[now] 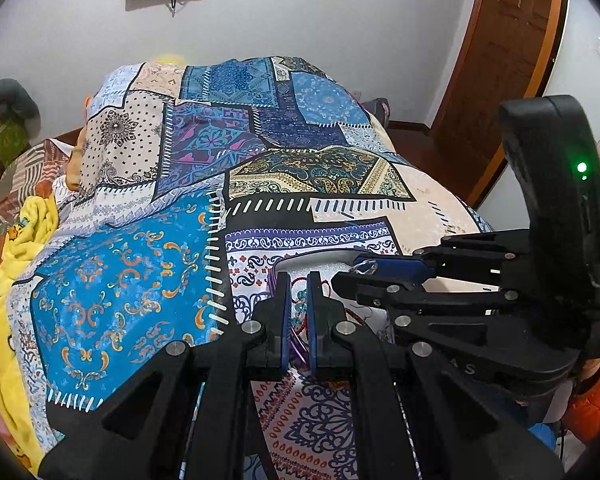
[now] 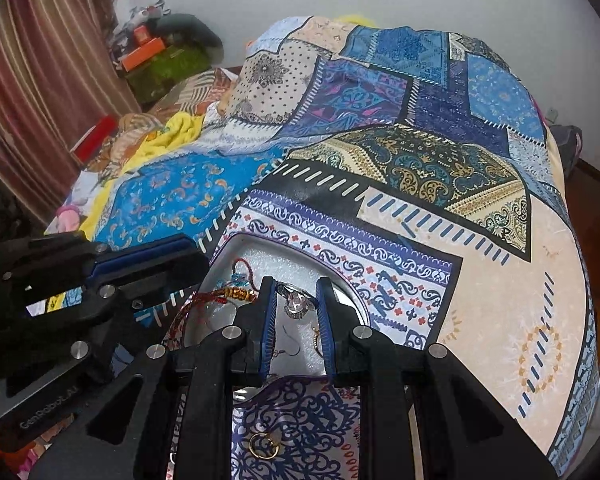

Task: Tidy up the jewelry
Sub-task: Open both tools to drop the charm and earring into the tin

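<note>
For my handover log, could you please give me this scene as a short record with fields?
surface: patchwork quilt
tray: foam-lined, lying on the quilt
right gripper: jaws flank crystal piece; grip unclear
left gripper: purple strand between jaws; grip unclear
red cord bracelet: across tray edge
gold ring: on quilt, outside tray

Left gripper (image 1: 298, 280): jaws nearly closed, narrow gap between blue-padded fingers (image 1: 285, 312), pointing forward and down; whether they clamp anything, unclear. Right gripper (image 2: 296, 292): jaws parted, moderate gap, blue pads facing each other, angled forward and down. Grippers close together, side by side: right gripper's fingers reach in from right edge of left wrist view, tips just beside left tips; left gripper's fingers enter right wrist view from left, level, near right tips.
</note>
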The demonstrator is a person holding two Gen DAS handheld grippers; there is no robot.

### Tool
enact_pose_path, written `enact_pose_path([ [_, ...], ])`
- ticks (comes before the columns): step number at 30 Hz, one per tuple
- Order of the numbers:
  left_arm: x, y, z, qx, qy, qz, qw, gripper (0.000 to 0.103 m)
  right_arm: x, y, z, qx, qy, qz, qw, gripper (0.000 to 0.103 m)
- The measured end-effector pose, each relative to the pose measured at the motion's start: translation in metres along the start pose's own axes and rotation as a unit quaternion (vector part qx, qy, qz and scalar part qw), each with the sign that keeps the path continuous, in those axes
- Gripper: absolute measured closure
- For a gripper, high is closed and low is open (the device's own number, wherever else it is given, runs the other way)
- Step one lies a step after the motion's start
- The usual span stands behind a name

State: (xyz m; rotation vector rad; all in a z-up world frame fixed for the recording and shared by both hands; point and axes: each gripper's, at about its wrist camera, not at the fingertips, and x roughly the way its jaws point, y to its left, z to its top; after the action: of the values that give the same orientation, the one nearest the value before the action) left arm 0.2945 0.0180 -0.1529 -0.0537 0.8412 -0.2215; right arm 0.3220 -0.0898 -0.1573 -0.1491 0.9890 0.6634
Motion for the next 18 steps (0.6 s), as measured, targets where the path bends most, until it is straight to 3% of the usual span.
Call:
enact_pose_path([
  [9, -0.021, 0.007, 0.002, -0.012, -0.014, 0.010, 0.9998, 0.097, -0.007, -0.002, 0.002, 0.018, 0.013, 0.016, 1.000, 0.084],
  [14, -0.035, 0.008, 0.001, -0.011, -0.021, 0.017, 0.9996, 0.093, -0.024, 0.004, -0.001, 0.009, 0.000, 0.006, 1.000, 0.083],
  [18, -0.045, 0.005, -0.004, -0.005, -0.024, 0.027, 0.9993, 0.066, -0.040, 0.012, -0.005, -0.005, -0.012, -0.002, 1.000, 0.080],
])
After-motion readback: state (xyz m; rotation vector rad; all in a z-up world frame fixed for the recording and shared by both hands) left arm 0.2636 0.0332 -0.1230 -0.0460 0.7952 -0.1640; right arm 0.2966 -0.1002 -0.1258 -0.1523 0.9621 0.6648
